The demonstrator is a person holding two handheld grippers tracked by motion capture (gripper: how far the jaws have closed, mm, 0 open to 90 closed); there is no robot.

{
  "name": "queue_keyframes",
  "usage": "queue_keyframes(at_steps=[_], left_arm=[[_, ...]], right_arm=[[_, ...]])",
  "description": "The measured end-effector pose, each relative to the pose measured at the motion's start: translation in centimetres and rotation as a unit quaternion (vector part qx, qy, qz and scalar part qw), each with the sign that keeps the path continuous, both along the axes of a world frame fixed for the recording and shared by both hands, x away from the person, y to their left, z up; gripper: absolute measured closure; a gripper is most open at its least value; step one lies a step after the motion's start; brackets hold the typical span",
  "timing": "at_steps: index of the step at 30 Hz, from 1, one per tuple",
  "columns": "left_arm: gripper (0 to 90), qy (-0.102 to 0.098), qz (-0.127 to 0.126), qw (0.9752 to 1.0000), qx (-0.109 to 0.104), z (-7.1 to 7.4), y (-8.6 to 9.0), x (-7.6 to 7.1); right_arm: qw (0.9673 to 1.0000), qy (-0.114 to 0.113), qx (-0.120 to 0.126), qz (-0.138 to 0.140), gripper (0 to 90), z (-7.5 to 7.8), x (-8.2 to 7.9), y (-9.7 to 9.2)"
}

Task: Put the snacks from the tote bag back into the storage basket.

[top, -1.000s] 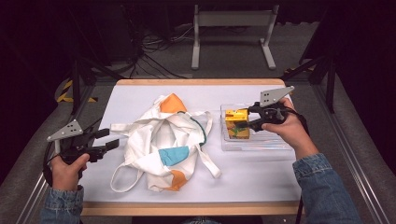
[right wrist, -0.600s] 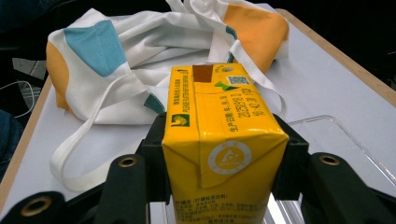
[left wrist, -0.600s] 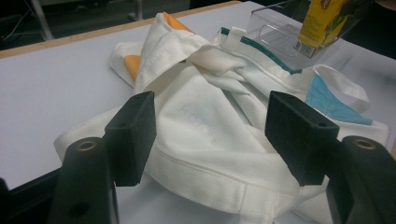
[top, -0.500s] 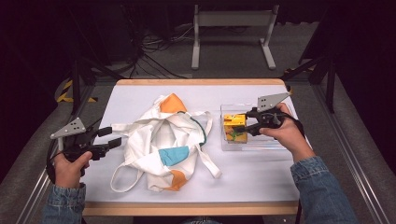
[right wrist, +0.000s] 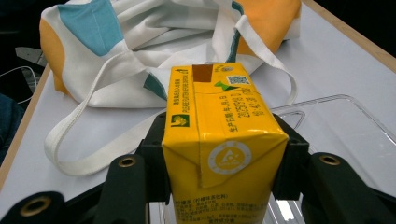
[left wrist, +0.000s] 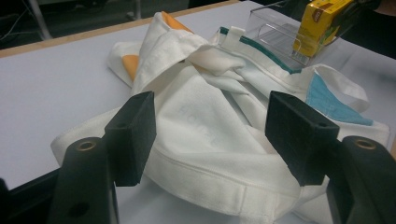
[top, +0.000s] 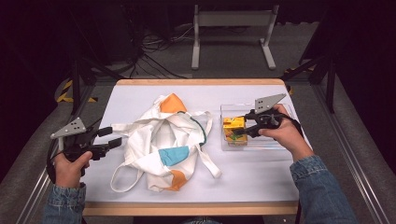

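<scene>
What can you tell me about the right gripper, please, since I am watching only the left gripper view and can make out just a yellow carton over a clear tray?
Observer: The right gripper is shut on the yellow carton, one jaw pressed against each side.
Operator: Is the carton resting in the tray?
Observer: In the high view it sits over the left end of the clear tray; whether it touches the tray floor I cannot tell.
Operator: And my own gripper?
Observer: The left gripper is open at the left edge of the white tote bag, gripping nothing.
</scene>
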State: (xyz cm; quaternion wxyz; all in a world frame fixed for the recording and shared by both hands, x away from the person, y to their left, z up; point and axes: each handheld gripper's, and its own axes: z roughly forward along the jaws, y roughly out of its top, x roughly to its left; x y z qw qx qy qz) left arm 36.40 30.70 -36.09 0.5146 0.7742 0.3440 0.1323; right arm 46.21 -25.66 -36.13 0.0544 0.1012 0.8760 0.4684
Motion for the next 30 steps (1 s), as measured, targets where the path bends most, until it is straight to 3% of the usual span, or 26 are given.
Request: queue_keyframes(at_steps=[18,24,27,30], left_arm=[[34.7,0.004,0.0,1.0,-0.002,0.01,-0.14,-0.01],[34.6,0.003,-0.002,1.0,-0.001,0.01,-0.19,0.07],[34.6,0.004,-0.003,1.0,-0.002,-0.02,-0.28,0.15],[34.6,0.005,-0.004,1.0,-0.003,-0.04,-0.33,0.23]], right_arm=[[0.9987,0.009,-0.049,0.011,50.5,-0.52,0.2,0.31],[0.9987,0.014,-0.049,0.007,49.9,-0.5,0.18,0.11],[0.999,0.017,-0.042,0.0,45.3,-0.38,0.07,-0.15],[0.9986,0.014,-0.051,-0.007,47.3,-0.15,-0.08,-0.62]])
